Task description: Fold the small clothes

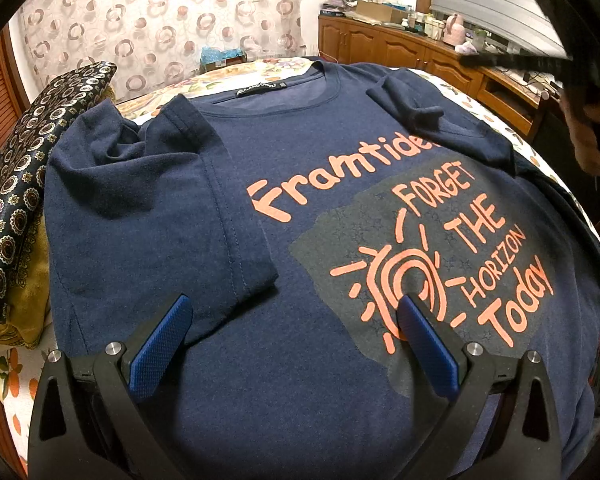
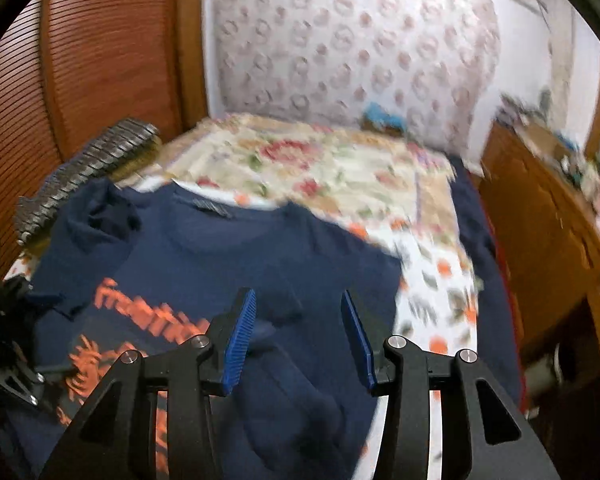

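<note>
A navy T-shirt with orange lettering lies face up on a floral bedsheet. Its left sleeve and right sleeve are both folded in over the chest. My left gripper hovers open over the shirt's lower front, with nothing between its blue pads. In the blurred right wrist view, my right gripper is open above the folded-in sleeve, pads clear of the cloth. The T-shirt fills the lower left there. The right gripper also shows as a dark blur at upper right.
A dark patterned cushion on a mustard cloth lies along the shirt's left side. A wooden cabinet with clutter on top runs along the right of the bed. A louvred wooden door and a ring-patterned curtain stand behind.
</note>
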Available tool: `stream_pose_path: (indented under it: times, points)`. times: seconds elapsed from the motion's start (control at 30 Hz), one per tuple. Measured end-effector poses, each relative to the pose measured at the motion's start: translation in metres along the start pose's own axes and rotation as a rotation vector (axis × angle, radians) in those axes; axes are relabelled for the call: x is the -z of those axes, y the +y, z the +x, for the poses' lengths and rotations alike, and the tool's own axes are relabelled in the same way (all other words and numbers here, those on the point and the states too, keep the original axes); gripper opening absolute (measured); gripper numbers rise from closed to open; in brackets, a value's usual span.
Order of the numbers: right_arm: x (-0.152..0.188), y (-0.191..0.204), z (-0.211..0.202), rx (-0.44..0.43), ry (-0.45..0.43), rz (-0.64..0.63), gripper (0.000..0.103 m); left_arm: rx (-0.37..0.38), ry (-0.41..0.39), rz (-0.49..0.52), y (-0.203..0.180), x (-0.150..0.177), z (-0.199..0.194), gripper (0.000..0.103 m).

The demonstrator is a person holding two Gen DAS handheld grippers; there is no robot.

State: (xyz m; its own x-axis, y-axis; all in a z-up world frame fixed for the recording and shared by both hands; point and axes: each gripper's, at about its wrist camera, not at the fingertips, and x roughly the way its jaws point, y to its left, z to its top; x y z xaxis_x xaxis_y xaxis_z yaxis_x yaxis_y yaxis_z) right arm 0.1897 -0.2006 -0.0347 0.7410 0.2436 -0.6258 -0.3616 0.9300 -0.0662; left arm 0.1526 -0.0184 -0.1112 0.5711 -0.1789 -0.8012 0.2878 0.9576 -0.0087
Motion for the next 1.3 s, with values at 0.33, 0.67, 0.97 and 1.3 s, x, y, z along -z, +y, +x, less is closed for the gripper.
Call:
stream_pose_path:
  times: [0.33, 0.67, 0.97, 1.3]
  points:
    - [0.040, -0.002, 0.013, -0.045, 0.111, 0.076, 0.018, 0.001, 0.000, 0.000, 0.000, 0.000, 0.000, 0.103]
    - [0.035, 0.026, -0.024, -0.150, 0.008, -0.029, 0.005, 0.001, 0.000, 0.000, 0.000, 0.000, 0.000, 0.103]
    - [0.064, 0.067, -0.033, -0.210, 0.101, -0.123, 0.008, 0.001, 0.000, 0.000, 0.000, 0.000, 0.000, 0.103]
    - [0.040, 0.040, -0.026, -0.202, 0.036, -0.053, 0.039, -0.004, -0.001, -0.006, 0.001, 0.000, 0.000, 0.103]
